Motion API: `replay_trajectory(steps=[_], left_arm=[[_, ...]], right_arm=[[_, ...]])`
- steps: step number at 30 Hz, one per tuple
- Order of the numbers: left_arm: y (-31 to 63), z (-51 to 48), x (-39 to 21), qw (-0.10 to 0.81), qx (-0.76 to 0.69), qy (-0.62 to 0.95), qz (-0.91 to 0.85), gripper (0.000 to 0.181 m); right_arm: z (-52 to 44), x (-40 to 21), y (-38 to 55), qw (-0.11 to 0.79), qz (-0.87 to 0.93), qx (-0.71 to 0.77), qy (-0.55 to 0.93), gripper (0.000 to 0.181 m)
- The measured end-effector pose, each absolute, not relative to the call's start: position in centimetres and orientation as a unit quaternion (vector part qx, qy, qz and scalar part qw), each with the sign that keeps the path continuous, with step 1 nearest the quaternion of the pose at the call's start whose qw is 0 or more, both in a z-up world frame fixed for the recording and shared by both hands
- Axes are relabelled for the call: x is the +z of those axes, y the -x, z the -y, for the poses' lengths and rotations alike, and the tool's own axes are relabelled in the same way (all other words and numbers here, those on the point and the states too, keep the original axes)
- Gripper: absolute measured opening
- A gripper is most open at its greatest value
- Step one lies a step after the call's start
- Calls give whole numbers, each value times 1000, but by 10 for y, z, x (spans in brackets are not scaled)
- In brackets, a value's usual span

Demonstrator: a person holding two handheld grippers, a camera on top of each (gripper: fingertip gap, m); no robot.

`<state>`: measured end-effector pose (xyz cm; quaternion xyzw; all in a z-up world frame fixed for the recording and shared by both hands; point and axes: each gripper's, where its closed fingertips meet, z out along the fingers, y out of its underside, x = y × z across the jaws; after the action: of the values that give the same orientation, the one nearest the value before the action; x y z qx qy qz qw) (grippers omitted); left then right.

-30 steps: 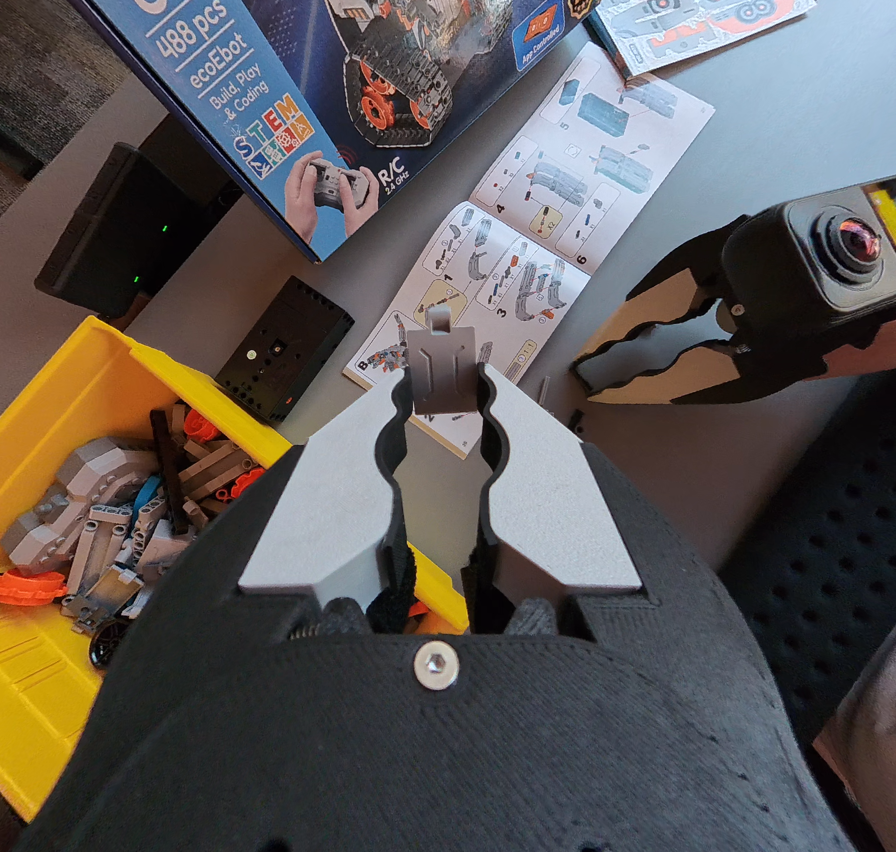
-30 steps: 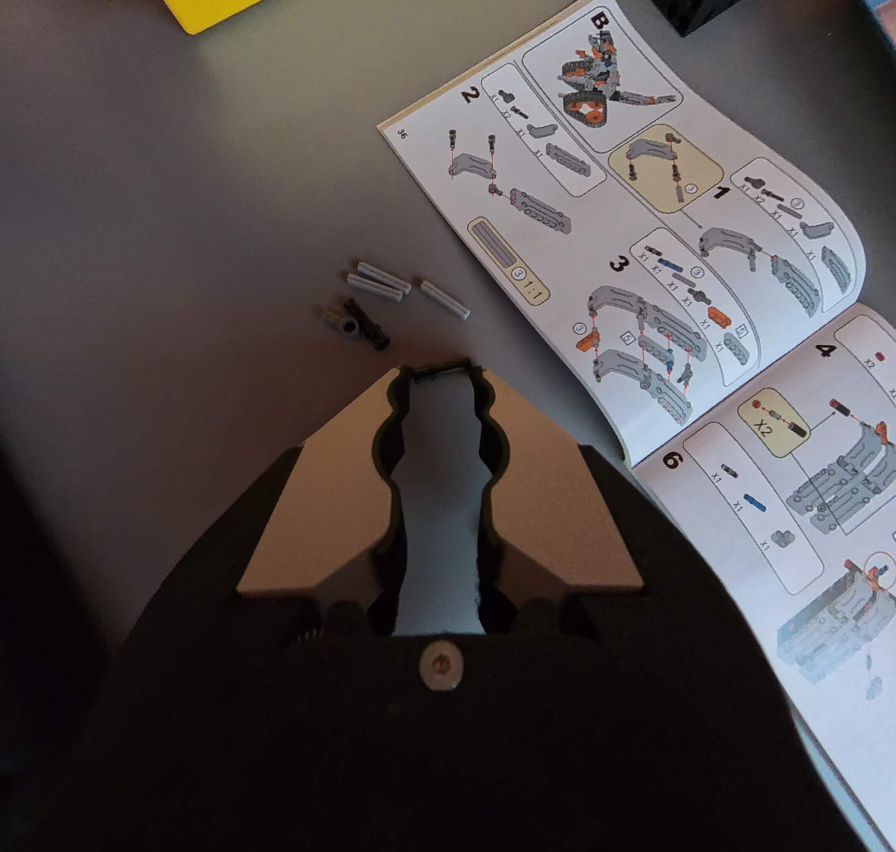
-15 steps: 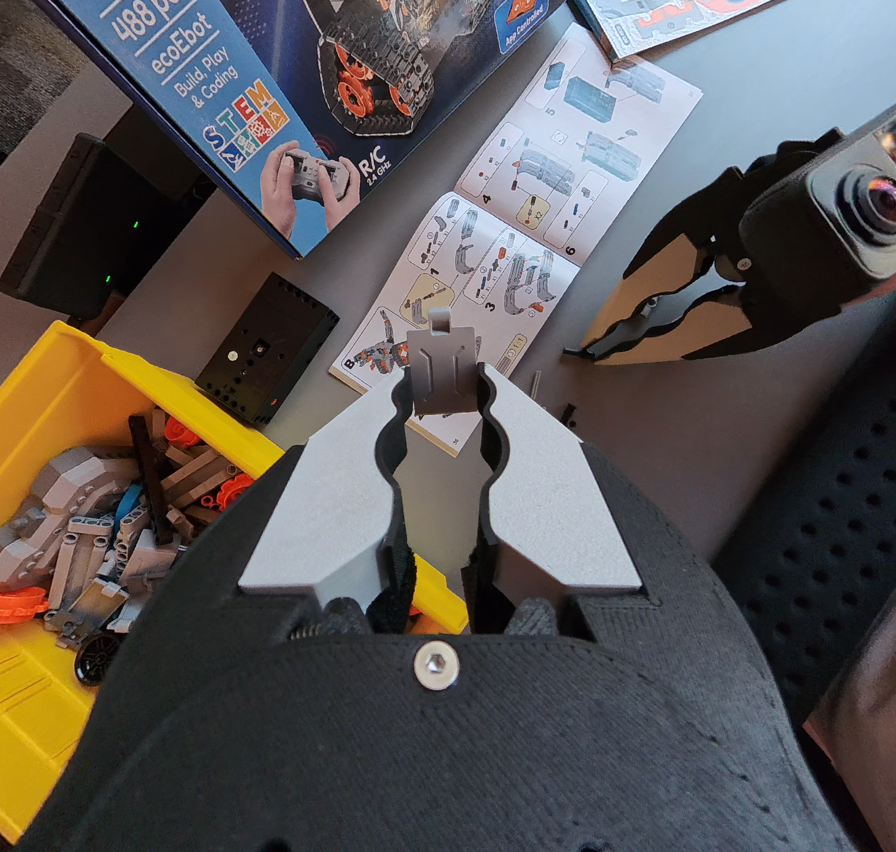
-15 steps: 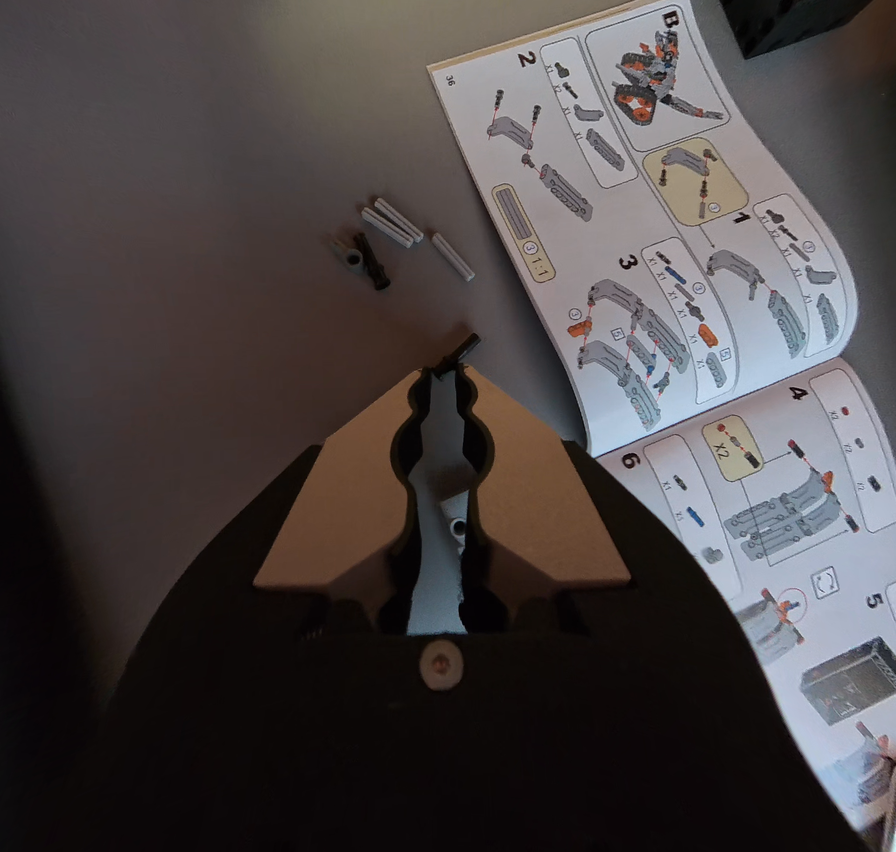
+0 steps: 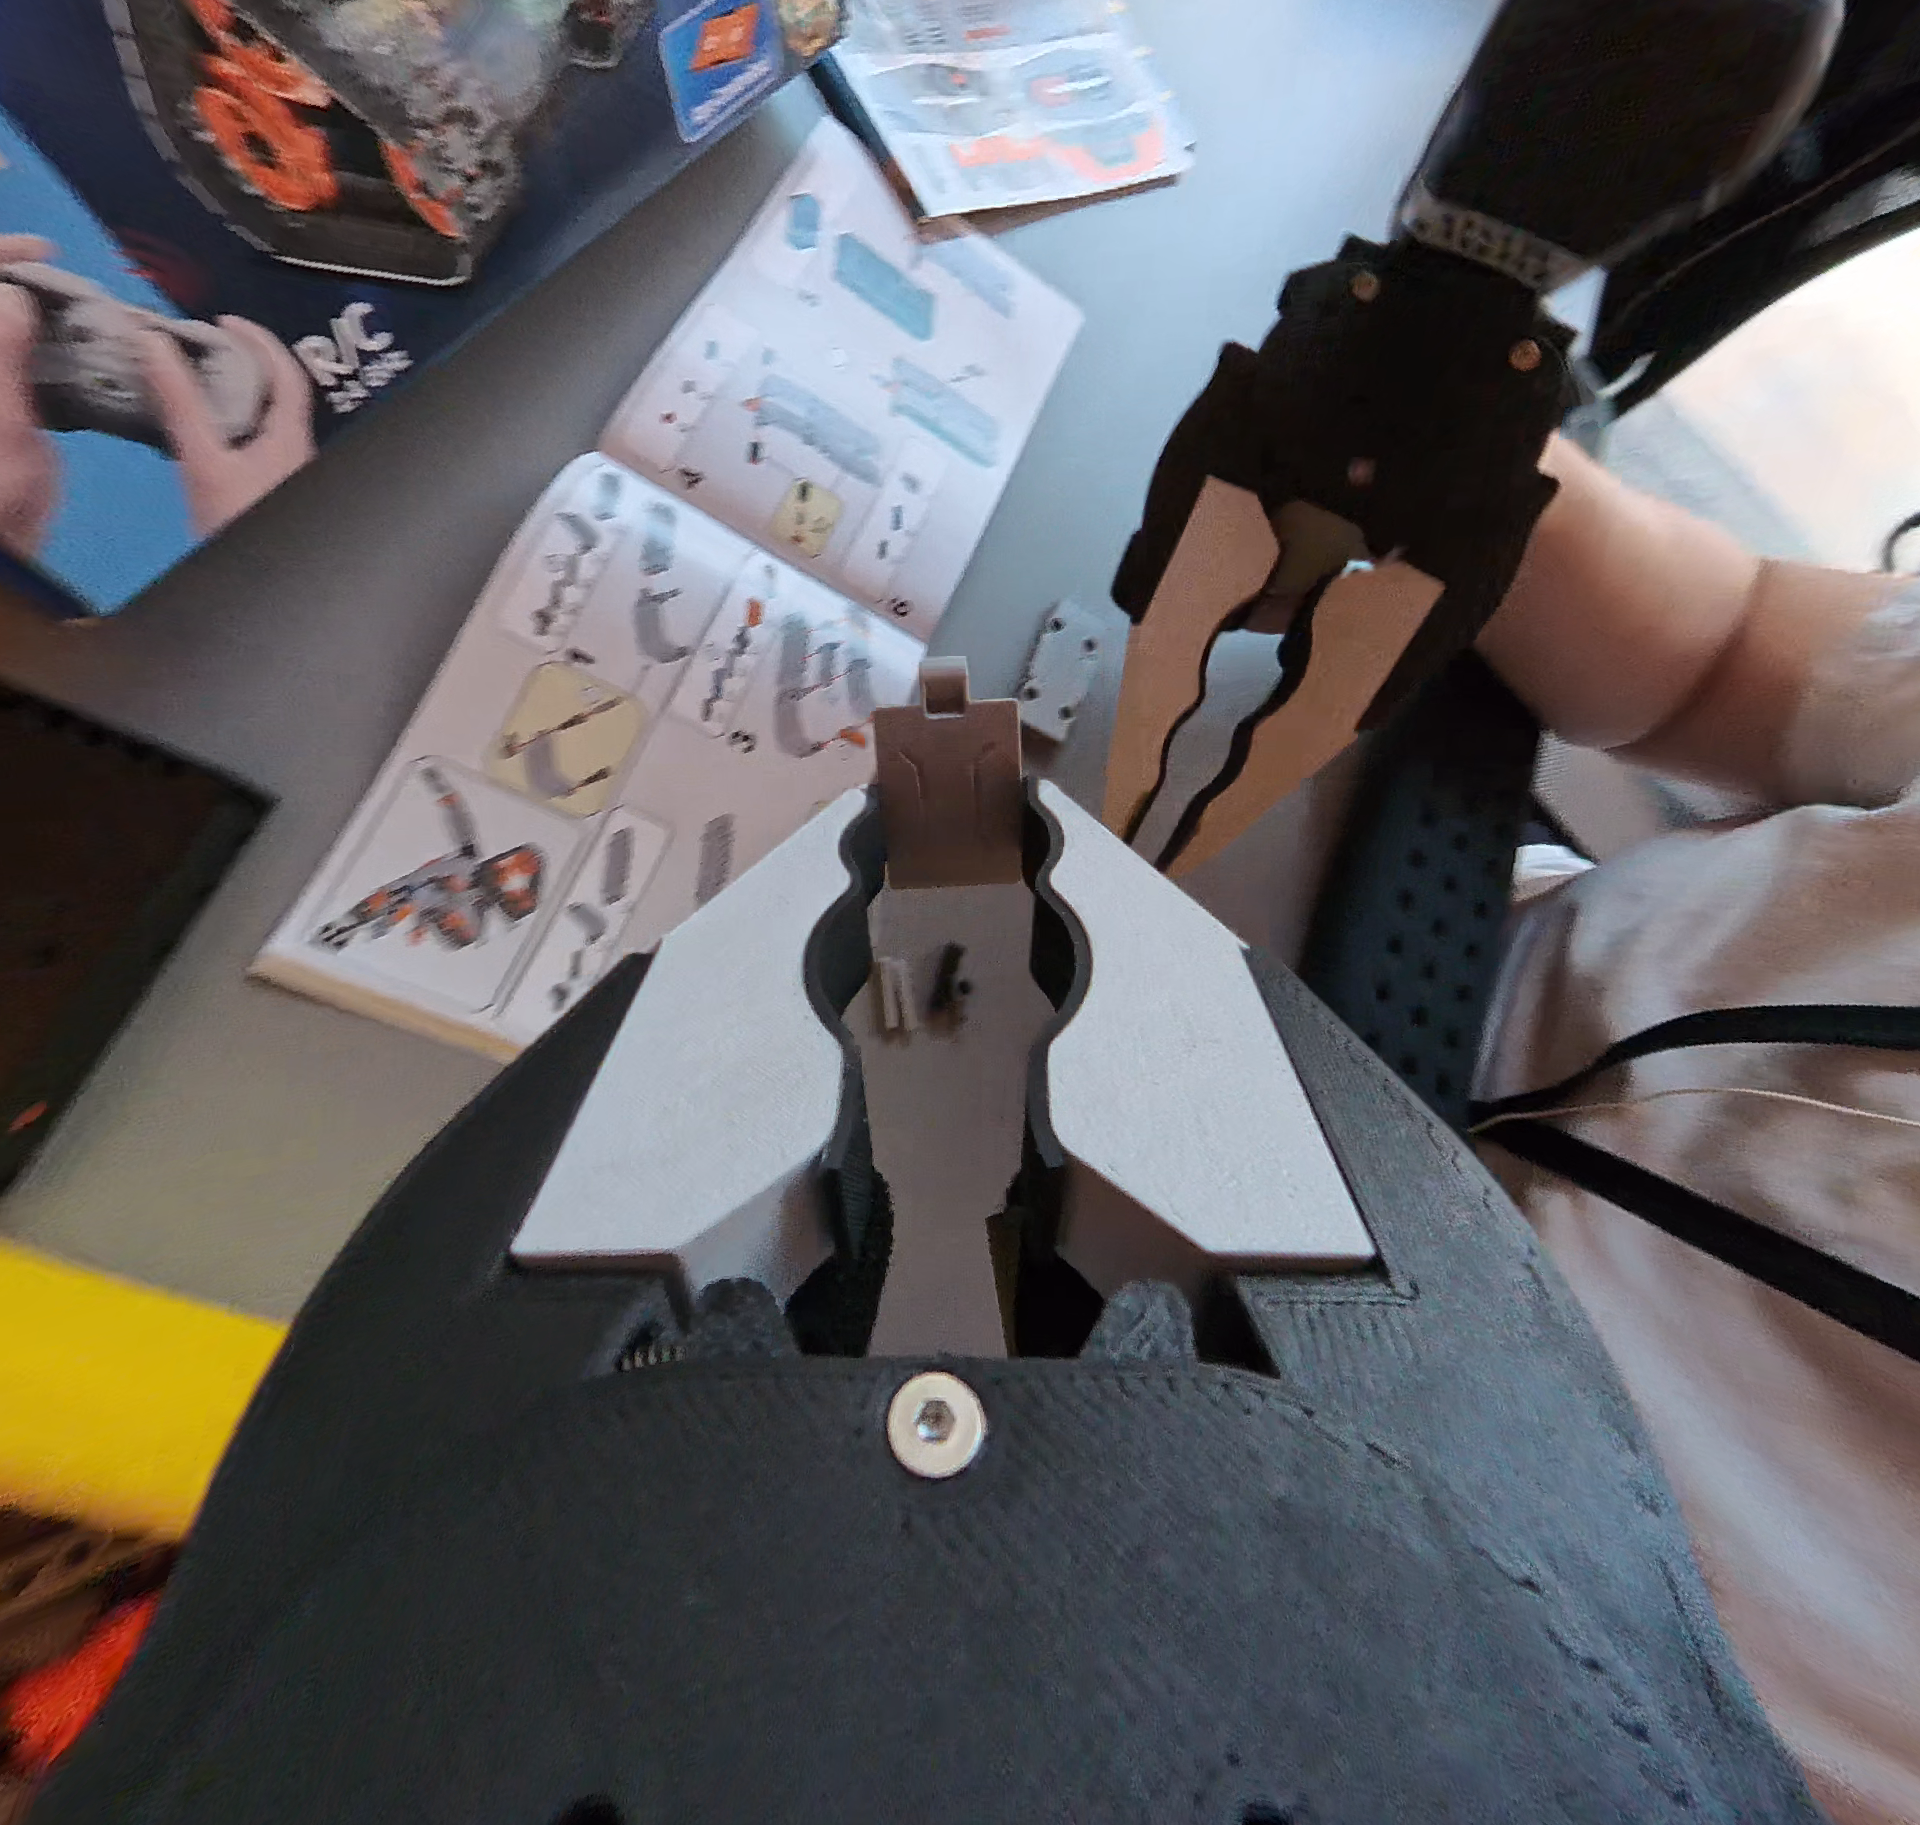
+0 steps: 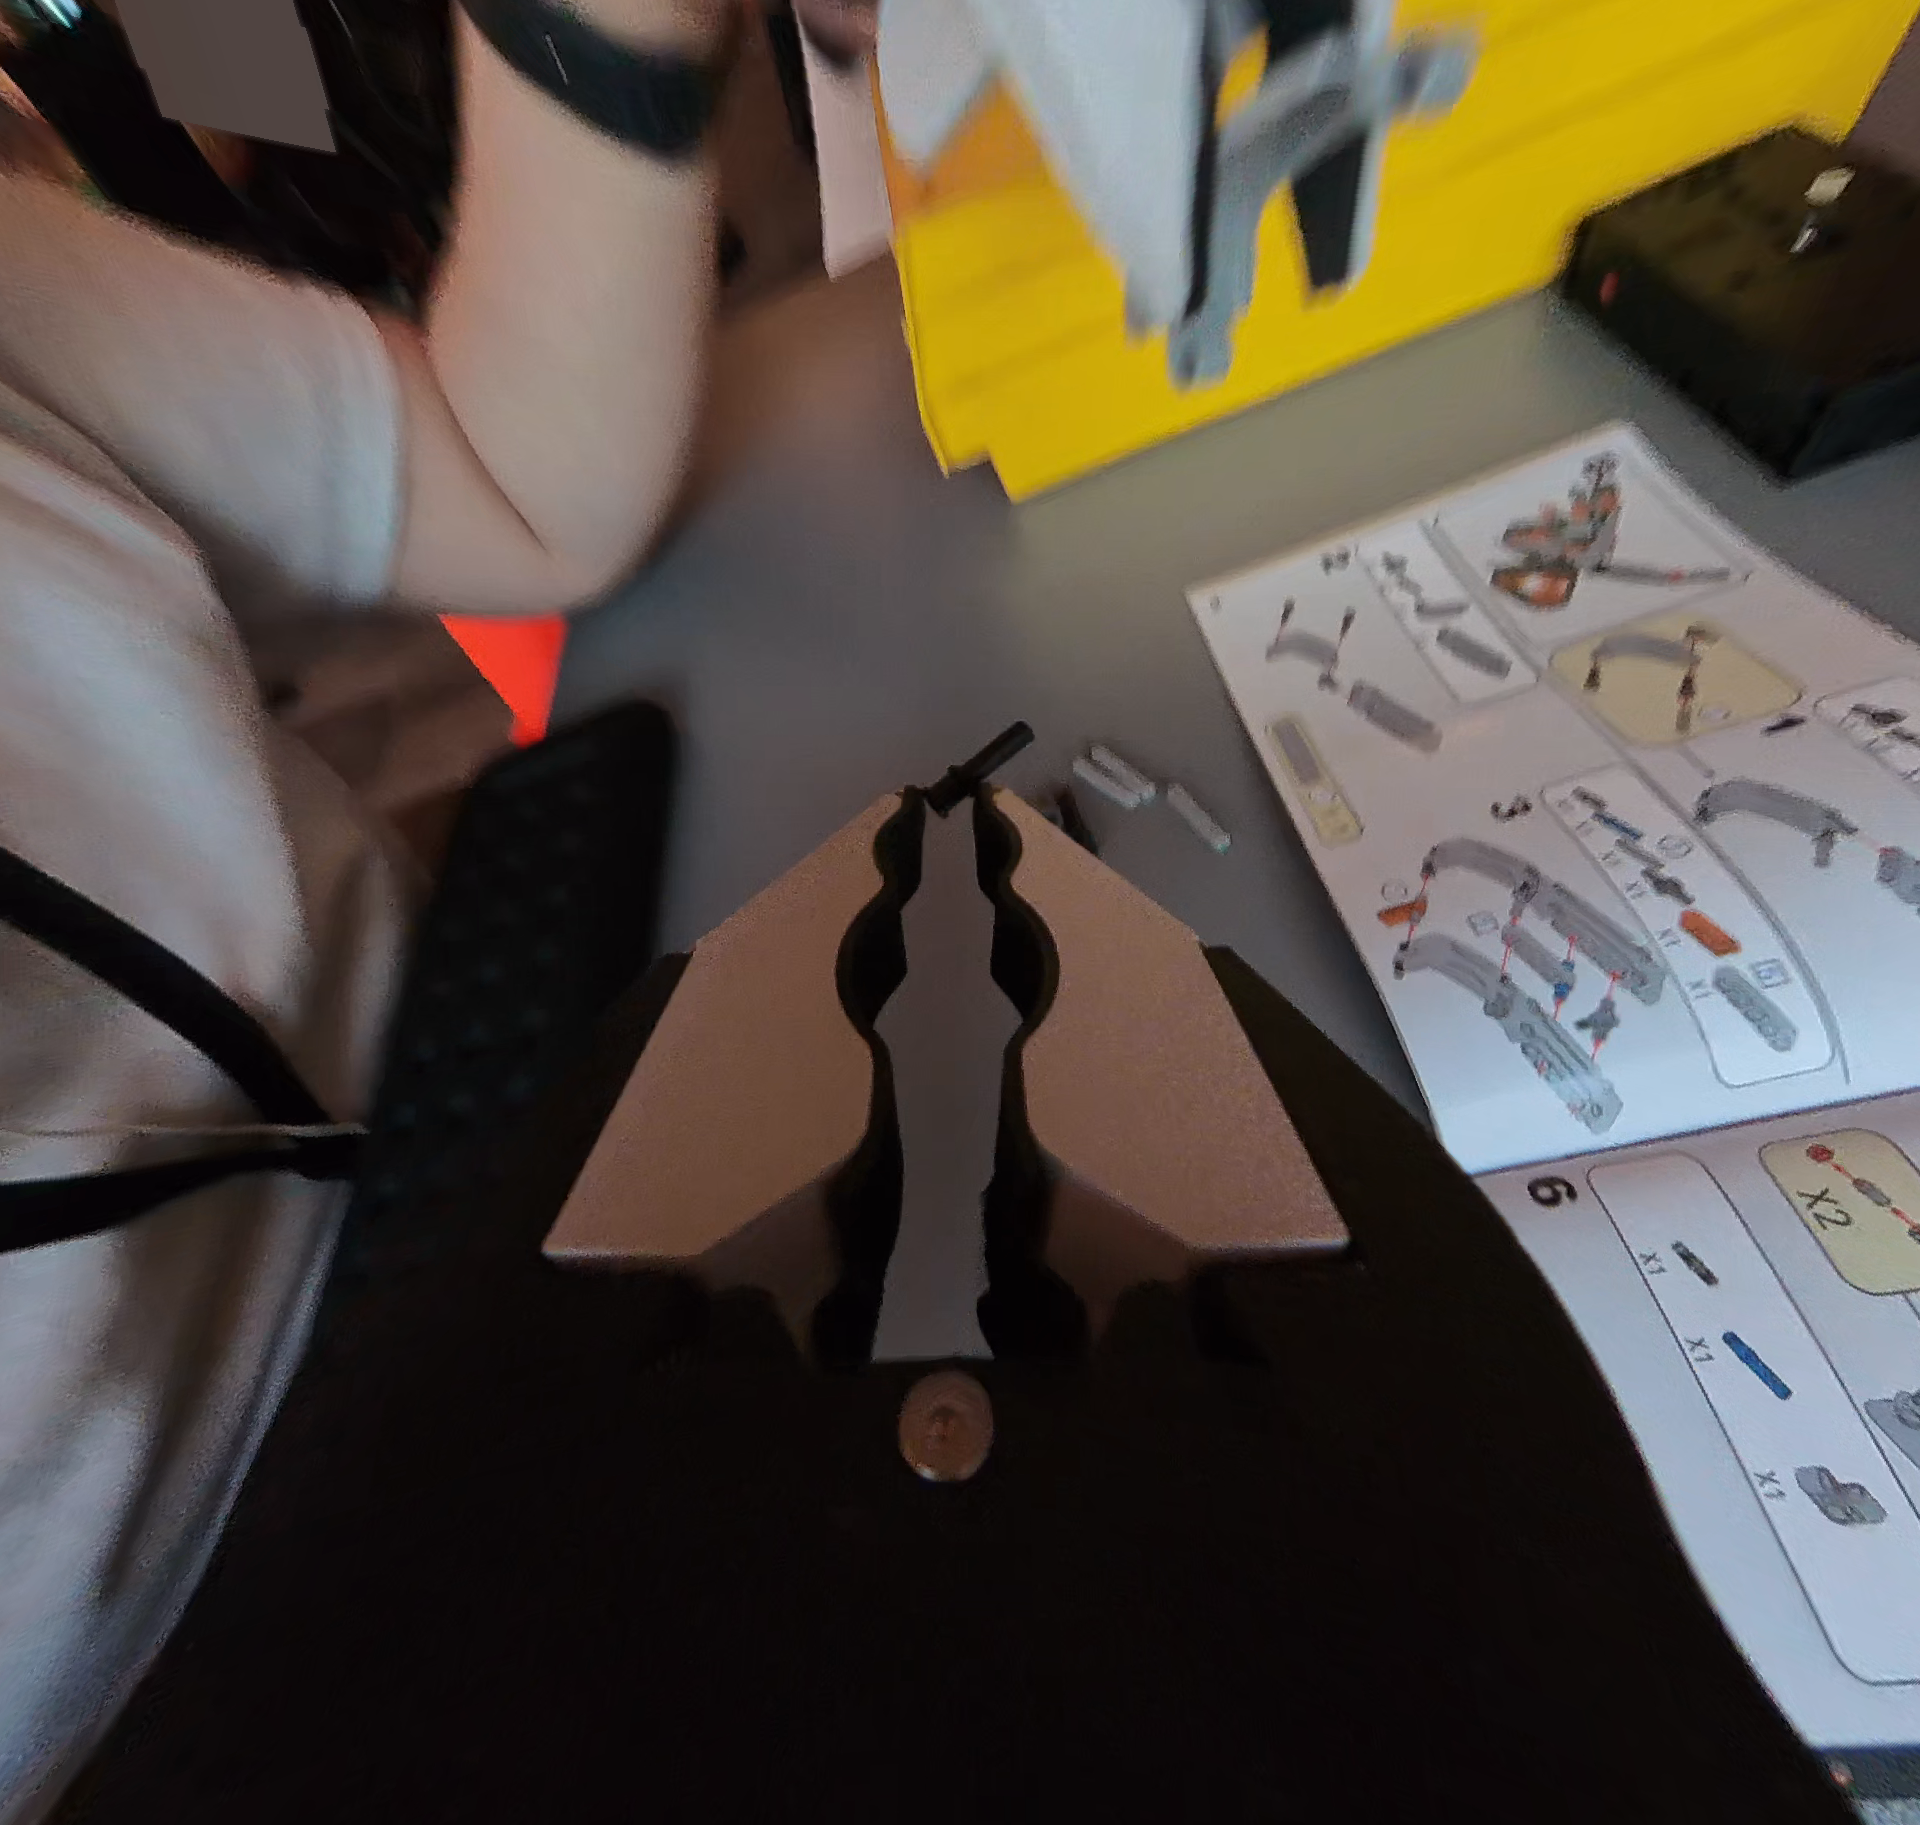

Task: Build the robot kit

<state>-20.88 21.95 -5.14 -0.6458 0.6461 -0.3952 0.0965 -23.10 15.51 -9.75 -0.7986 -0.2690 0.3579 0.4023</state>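
- Currently my left gripper pinches a flat grey plate at the very tips; the plate stands upright, a small tab with a hole at its top.
- My right gripper has its jaws pressed nearly together on a thin black pin, caught by one end only, the rest poking out up and to the right.
- Risk, as I judge it: the pin has so little bite that any twist or knock could flick it out onto the grey table.
- Risk: the plate is gripped only along its lower edges, so pushing on the tab could pivot it between the fingers.
- Both views are smeared, so fine alignment is hard to read.
- Loose on the table just beyond my right gripper: three pale grey pegs, and next to them something small and dark, mostly hidden.
- Open instruction booklet lies to the right; yellow bin and black box sit behind it.
- Another small grey piece lies flat beside the booklet.
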Motion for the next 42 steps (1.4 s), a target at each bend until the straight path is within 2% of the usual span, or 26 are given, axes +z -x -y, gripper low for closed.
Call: replay_trajectory(steps=[5,12,26,35,42], left_arm=[[199,-202,-59,44,-433,640,-633,24],[195,-189,-58,24,-453,630,-630,25],[191,-183,-62,14,-456,630,-629,25],[184,-188,-65,63,-427,632,-644,24],[181,-191,-76,44,-426,656,-622,25]], right_arm=[[-156,-45,215,469,199,479,715,8],[-164,-56,214,454,168,510,711,8],[-169,-63,213,445,154,513,718,8],[-175,-65,207,435,103,528,722,7],[-176,-80,204,445,151,424,774,8]])
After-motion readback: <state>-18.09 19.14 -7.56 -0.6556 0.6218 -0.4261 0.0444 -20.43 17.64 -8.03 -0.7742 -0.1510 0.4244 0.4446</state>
